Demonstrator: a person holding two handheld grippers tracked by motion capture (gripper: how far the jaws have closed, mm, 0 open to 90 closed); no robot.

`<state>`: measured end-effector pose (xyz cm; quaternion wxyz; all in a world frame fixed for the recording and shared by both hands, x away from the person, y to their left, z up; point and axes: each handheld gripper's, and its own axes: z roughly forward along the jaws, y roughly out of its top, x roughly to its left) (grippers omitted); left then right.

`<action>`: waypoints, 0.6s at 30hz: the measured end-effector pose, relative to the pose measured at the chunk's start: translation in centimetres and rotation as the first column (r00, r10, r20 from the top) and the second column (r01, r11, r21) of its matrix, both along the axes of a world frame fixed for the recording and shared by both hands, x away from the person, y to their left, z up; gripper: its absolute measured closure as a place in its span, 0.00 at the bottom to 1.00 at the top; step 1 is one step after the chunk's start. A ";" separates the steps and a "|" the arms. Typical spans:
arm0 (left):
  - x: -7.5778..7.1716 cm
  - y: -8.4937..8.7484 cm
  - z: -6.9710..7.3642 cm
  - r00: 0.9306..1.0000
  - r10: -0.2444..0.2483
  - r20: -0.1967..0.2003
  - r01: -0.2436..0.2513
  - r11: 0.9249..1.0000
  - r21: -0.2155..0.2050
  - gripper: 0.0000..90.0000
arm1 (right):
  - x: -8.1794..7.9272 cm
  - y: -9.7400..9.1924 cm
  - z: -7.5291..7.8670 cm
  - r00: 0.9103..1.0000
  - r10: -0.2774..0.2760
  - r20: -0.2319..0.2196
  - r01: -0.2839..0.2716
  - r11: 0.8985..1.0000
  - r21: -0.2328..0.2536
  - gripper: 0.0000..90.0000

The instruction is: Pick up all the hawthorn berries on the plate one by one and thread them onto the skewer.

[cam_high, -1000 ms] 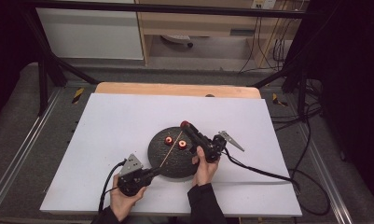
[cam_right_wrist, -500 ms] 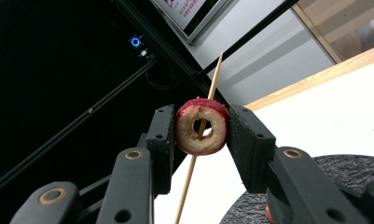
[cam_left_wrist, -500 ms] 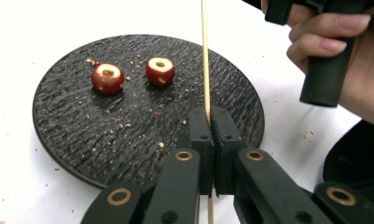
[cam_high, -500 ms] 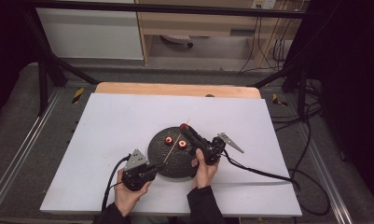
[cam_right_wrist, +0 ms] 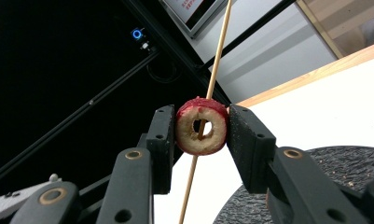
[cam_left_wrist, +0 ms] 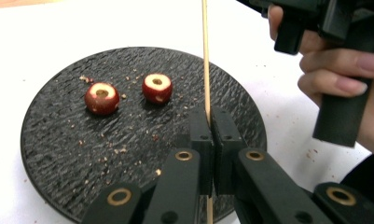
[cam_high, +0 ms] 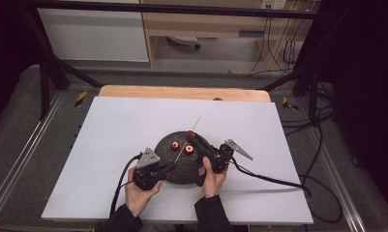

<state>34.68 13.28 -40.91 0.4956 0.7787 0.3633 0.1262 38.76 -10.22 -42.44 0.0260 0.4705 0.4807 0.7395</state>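
Observation:
A black round plate (cam_high: 182, 169) lies on the white tabletop with two cored red fruits (cam_left_wrist: 102, 98) (cam_left_wrist: 157, 87) on it. My left gripper (cam_high: 172, 166) (cam_left_wrist: 211, 116) is shut on the lower part of a thin wooden skewer (cam_left_wrist: 204, 56), which slants up and away over the plate. My right gripper (cam_high: 188, 134) (cam_right_wrist: 201, 126) is shut on a third cored red fruit (cam_right_wrist: 189, 135), held above the plate's far side. The skewer (cam_right_wrist: 217, 51) passes through that fruit's hole, and its tip (cam_high: 198, 118) sticks out beyond.
Crumbs are scattered over the plate (cam_left_wrist: 128, 140). The white tabletop (cam_high: 109, 125) has a wooden strip (cam_high: 182, 92) along its far edge. Cables (cam_high: 278, 181) trail off to the right. Dark frame rails (cam_high: 51, 72) stand at the back left.
My left hand has moved up and to the right, pushing the skewer farther through the fruit in the right gripper; its tip now reaches farther out. The right hand has stayed put.

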 end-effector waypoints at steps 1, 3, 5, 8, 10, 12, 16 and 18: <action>0.1 -0.1 0.1 1.000 -0.001 0.001 0.001 1.000 -0.006 0.98 | -0.1 0.0 0.0 1.000 0.002 0.000 -0.002 1.000 -0.001 0.70; 0.2 -0.2 0.3 1.000 0.001 0.004 -0.001 1.000 -0.008 0.98 | -0.2 0.0 0.0 1.000 0.007 -0.002 -0.007 1.000 -0.001 0.70; 0.3 -0.2 0.5 1.000 0.002 0.009 -0.001 1.000 -0.008 0.98 | -0.3 0.1 -0.1 1.000 0.012 -0.004 -0.012 1.000 -0.005 0.70; 0.5 -0.3 0.7 1.000 0.001 0.011 -0.001 1.000 -0.012 0.98 | -0.5 0.1 -0.1 1.000 0.016 0.000 -0.016 1.000 -0.010 0.70; 0.6 -0.5 0.9 1.000 0.001 0.015 0.000 1.000 -0.011 0.98 | -0.6 0.1 -0.2 1.000 0.020 0.000 -0.020 1.000 -0.014 0.70; 0.7 -0.6 1.0 1.000 0.000 0.016 0.000 1.000 -0.011 0.98 | -0.8 0.2 -0.3 1.000 0.024 -0.005 -0.024 1.000 -0.016 0.70; 1.0 -0.8 1.2 1.000 -0.002 0.020 0.002 1.000 -0.010 0.98 | -1.0 0.3 -0.5 0.999 0.032 -0.004 -0.032 0.999 -0.025 0.70; 1.1 -0.9 1.2 1.000 -0.003 0.020 0.004 1.000 -0.010 0.98 | -1.1 0.3 -0.6 0.999 0.036 -0.006 -0.036 0.999 -0.028 0.70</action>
